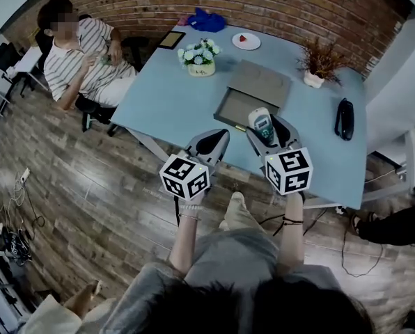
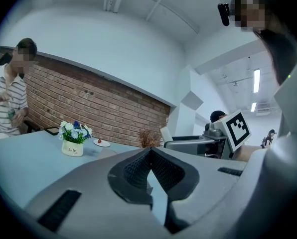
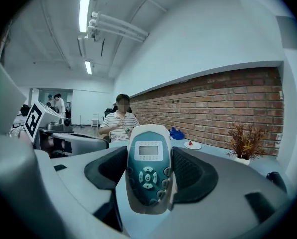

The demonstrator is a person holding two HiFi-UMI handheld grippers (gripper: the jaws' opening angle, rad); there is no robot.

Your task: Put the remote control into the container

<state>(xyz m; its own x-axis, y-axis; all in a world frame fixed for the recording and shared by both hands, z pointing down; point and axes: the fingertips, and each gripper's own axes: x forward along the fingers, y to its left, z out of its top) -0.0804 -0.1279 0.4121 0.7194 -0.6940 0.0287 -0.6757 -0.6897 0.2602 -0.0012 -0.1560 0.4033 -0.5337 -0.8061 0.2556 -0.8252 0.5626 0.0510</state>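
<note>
The right gripper (image 1: 269, 135) has its jaws clamped on the two long sides of the white remote control with a teal button face and a small grey screen (image 3: 148, 169). The screen end reaches out past the jaw tips, probably so the remote can go in nose-first and drop free once the jaws part. Just ahead of those jaws lies the shallow grey rectangular container (image 1: 221, 111), its flat lid open behind it, on the pale blue table (image 1: 159, 103).

The left gripper (image 1: 211, 143) hangs beside the right one, jaws pressed together on nothing. This seems to be simply to stay clear of the placing.

Only the head view shows the container and how near the remote is to its front edge. Only the right gripper view shows both ribbed pads (image 3: 188, 171) touching the remote's sides. The left gripper view shows its tips meeting with no gap.
</note>
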